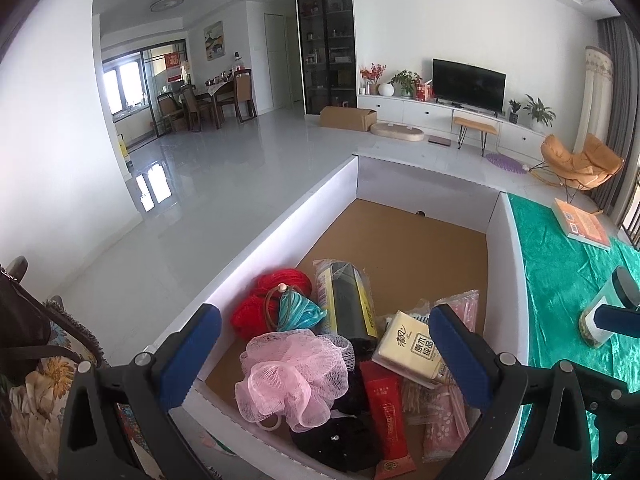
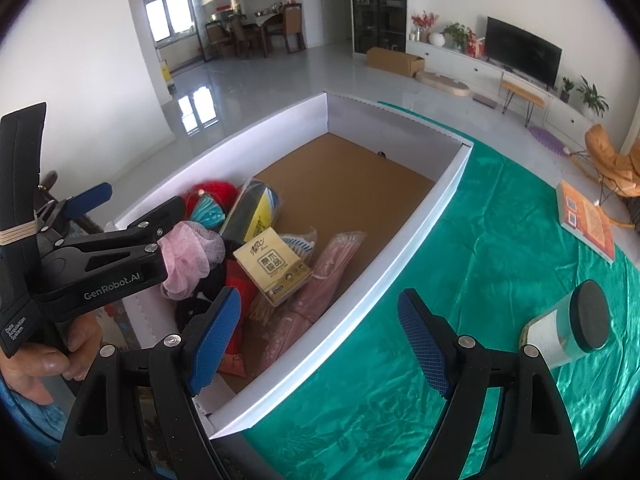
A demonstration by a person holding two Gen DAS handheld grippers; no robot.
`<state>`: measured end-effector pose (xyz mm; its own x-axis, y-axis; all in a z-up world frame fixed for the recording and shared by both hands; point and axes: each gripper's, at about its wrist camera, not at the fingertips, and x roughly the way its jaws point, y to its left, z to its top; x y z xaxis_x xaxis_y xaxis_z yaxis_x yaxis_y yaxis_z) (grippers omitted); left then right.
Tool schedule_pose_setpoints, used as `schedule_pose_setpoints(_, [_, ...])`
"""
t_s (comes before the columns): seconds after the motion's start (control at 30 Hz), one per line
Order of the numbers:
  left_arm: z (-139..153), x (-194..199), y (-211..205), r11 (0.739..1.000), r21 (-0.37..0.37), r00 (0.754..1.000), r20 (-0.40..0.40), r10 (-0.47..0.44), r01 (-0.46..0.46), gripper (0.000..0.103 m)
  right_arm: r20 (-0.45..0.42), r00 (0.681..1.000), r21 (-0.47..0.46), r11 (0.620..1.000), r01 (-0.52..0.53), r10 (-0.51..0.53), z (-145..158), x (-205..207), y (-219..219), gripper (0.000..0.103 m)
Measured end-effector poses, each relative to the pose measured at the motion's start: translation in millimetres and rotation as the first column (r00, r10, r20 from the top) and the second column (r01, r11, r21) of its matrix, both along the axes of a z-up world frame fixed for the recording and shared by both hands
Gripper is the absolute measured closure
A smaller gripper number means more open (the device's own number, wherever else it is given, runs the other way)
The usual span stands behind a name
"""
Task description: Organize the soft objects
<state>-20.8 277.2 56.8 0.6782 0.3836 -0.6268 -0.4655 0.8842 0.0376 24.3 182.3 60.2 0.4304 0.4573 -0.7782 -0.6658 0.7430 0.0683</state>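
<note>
White card box (image 1: 508, 248) with a brown floor sits on the green satin-covered surface (image 2: 460, 240). Soft things lie bunched at its near end: pink mesh pouf (image 1: 292, 376), red yarn (image 1: 260, 300), teal cord bundle (image 1: 300, 312), tissue pack (image 1: 412, 346), red sachet (image 1: 390, 416), black fabric piece (image 1: 336, 440), pink floral packets (image 1: 444, 428), a yellow-and-black roll in clear wrap (image 1: 348, 300). The far half of the box floor is bare.

Left tool (image 1: 324, 356): fingers apart, holding nothing, hovering over the pile with the pouf and tissue pack between the pads. Right tool (image 2: 320, 340): fingers apart, holding nothing, straddling the box's right wall, one pad over the pile, the other over the cloth.

Outside the box: a jar with a dark lid (image 2: 568, 324) lying on its side on the cloth, and an orange book (image 2: 586, 220) farther back. Neither looks soft.

Judgement: all soft items seen already lie in the box. This fits either a collection finished, or a heap waiting to be sorted or taken out. The frames do not settle which, so no next grasp can be named; any pick from this pile would call for separating overlapped, yielding items.
</note>
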Motion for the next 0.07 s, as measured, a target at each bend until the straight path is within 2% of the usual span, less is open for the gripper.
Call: schedule_pose_setpoints(0.07, [2.0,-1.6,-3.9,1.0,0.014,1.0,0.006,-0.013,0.013,0.0,-0.001,1.0,0.002,1.0,-0.002,0.002,-1.0,-1.4,-0.5,0.02])
